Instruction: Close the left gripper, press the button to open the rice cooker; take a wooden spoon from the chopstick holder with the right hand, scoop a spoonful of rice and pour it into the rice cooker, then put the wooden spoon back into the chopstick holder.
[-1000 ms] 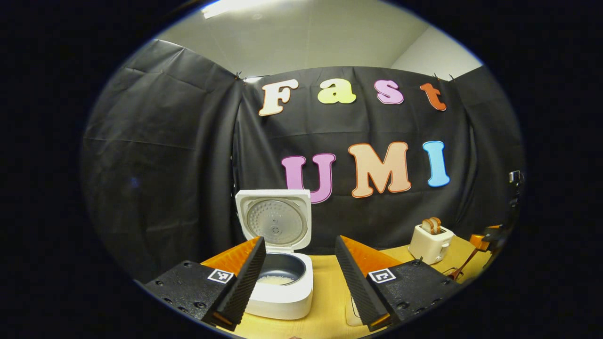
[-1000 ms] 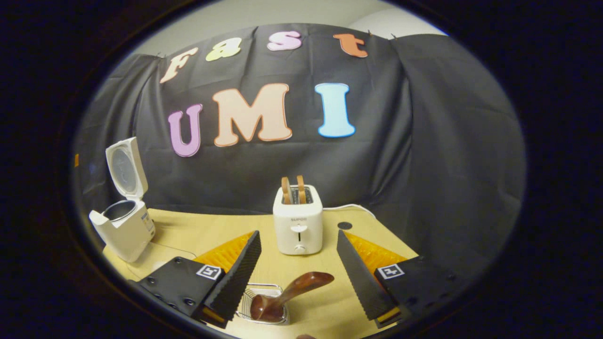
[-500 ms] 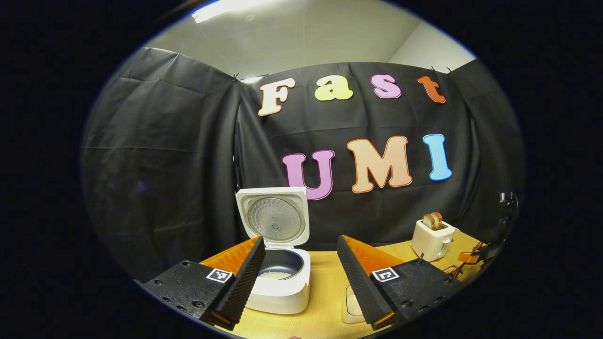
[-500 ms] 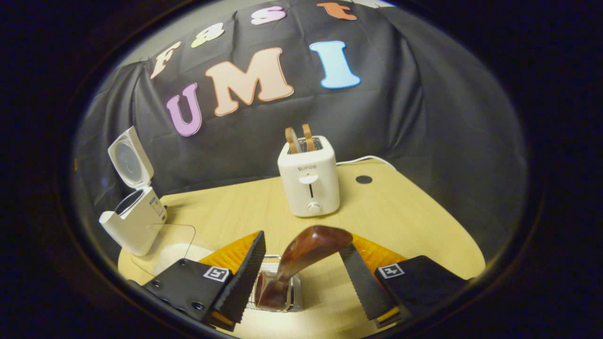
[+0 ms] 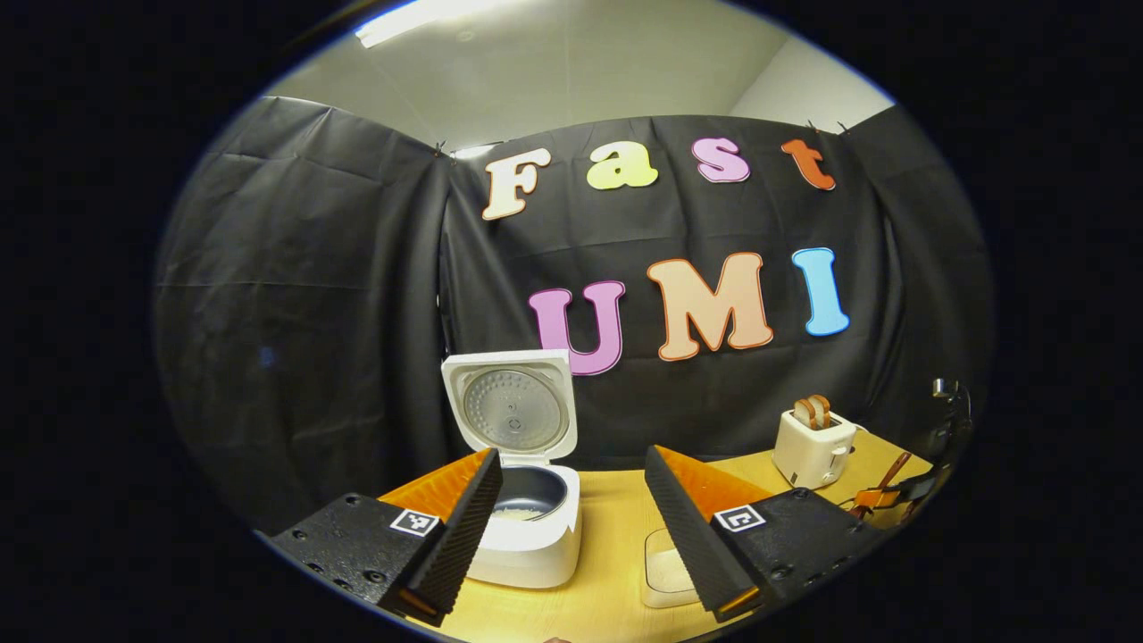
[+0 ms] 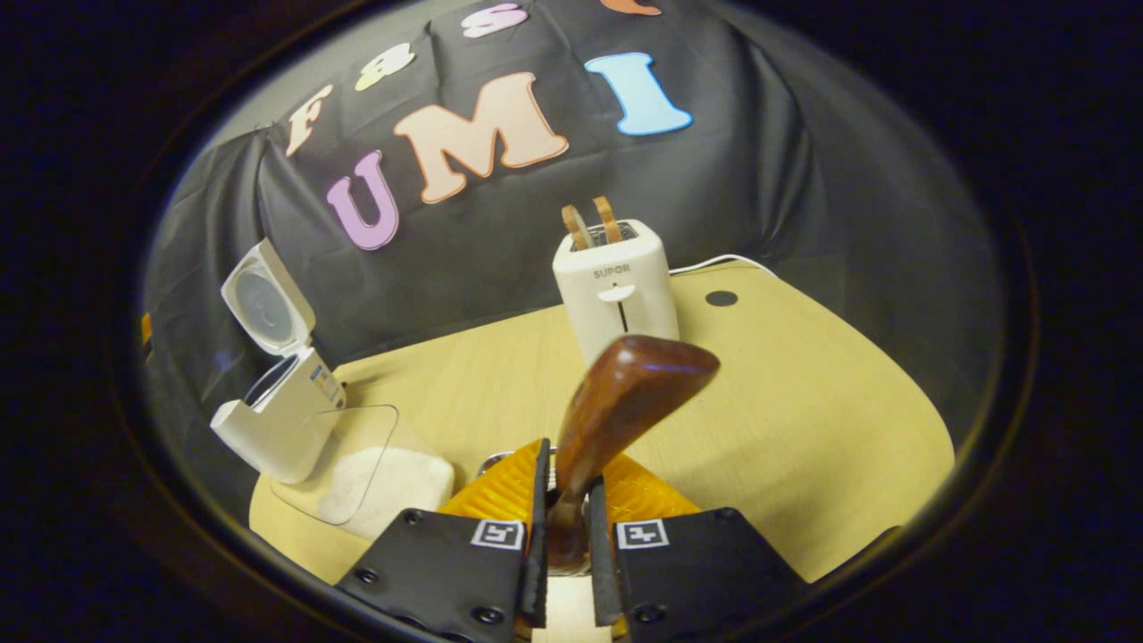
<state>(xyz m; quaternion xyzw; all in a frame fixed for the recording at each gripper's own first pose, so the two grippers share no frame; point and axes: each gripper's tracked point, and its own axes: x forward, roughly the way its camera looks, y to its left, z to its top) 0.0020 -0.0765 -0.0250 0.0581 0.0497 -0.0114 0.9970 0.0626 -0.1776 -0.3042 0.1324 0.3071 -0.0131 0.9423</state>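
1. Lid's up on the rice cooker [image 5: 525,500], so the button step looks done. It sits toward the table's [image 6: 804,411] left end, and there's a little rice in the pot already.

2. Left gripper [image 5: 571,527] hangs in front of the cooker with its fingers spread wide, holding nothing.

3. Right gripper [image 6: 564,554] is clamped narrow on the wooden spoon [image 6: 616,420], both fingers pressing the shaft low down. The broad rounded end sticks up and leans away toward the toaster [image 6: 616,290].

4. The chopstick holder [image 6: 489,461] is mostly hidden behind the fingers, near the table's front edge; just a bit of metal rim peeks out. Can't tell if the spoon's lower end is still inside it.

5. So my read: we're at the spoon pickup, grip made.

6. Next move should be lifting straight up to clear the holder, then swinging left to the clear rice container [image 6: 375,473], which sits just beside the cooker. Scooping will need the wrist tipped down into the rice.
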